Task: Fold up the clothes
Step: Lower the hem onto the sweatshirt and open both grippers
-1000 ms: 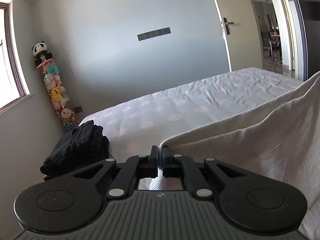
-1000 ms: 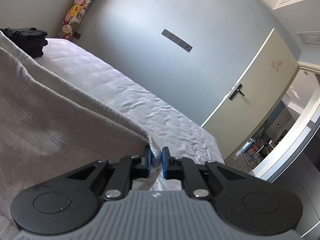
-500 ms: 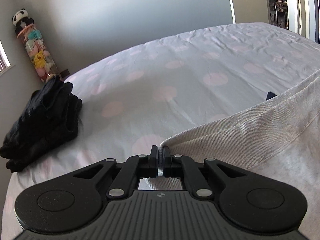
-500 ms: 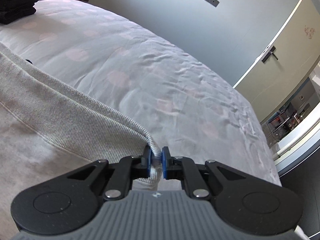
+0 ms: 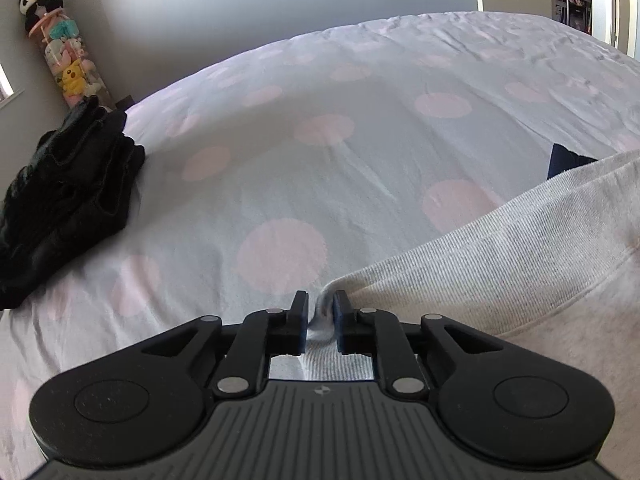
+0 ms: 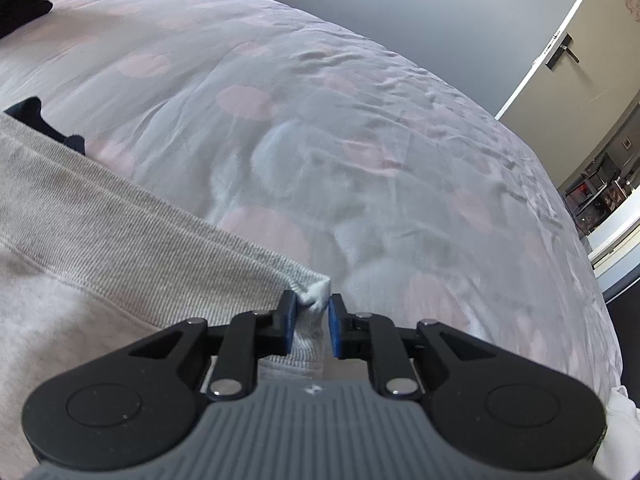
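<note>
Ribbed hem of a pale grey sweater lies across a bedsheet printed with pink dots, and each hand-held gripper has one corner of that hem between its fingers. In the left wrist view, the left gripper sits at 6 o'clock; its jaws are opening, with a thin fold of the hem's corner standing in the gap and the pads no longer pressing on it. From there the sweater spreads toward 3 o'clock, filling the lower right of the view. A dark blue scrap of fabric peeks from behind the hem at 3 o'clock. A stack of black folded clothes rests on the sheet at 9 o'clock, well apart from the sweater, and a clear tube of plush toys topped by a panda stands against the wall at 10 o'clock. In the right wrist view, the right gripper is likewise at 6 o'clock with blue-padded jaws opening; the bunched white corner of the hem pokes up between them, touching the left pad and clear of the right one. The sweater runs off toward 9 o'clock. A closed door with a lever handle stands at 2 o'clock.
</note>
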Tool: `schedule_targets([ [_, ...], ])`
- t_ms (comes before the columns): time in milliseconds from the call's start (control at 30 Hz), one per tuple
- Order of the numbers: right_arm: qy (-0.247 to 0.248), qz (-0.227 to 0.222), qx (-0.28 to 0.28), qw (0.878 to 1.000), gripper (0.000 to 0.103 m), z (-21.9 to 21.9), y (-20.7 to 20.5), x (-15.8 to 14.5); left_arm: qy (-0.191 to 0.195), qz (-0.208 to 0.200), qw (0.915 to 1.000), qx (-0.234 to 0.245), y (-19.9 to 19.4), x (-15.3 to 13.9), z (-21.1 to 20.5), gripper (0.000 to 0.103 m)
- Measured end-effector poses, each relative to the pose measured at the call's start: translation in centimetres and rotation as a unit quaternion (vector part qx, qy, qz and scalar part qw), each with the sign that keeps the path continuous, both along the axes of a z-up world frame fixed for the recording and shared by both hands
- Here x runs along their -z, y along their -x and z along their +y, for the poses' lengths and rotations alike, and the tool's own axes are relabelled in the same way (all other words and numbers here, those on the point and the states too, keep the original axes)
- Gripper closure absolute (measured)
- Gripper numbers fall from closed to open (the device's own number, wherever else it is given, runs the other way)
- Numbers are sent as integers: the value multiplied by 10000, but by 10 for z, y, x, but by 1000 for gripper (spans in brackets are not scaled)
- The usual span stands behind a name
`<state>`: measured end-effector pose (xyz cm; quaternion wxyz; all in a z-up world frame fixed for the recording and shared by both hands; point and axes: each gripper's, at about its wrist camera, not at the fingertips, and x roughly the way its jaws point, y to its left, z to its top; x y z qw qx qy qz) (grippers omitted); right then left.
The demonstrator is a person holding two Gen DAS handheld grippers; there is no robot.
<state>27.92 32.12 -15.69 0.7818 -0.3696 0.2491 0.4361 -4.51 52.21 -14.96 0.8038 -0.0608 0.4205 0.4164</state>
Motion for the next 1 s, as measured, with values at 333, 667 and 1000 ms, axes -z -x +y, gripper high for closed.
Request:
schedule_targets([
  [333, -882, 819, 933, 9883, 61, -84, 0, -56, 560, -879, 9911, -833, 64, -51, -46, 48],
  [667, -1921, 2817, 2481, 9068, 50, -243, 27, -11, 1536, -1277, 9626, -1830, 131, -24, -106, 46],
  [1000, -2437, 3888, 2594, 8498, 78, -284, 40, 21, 1887, -2058, 9340, -2230, 165, -6, -141, 73],
])
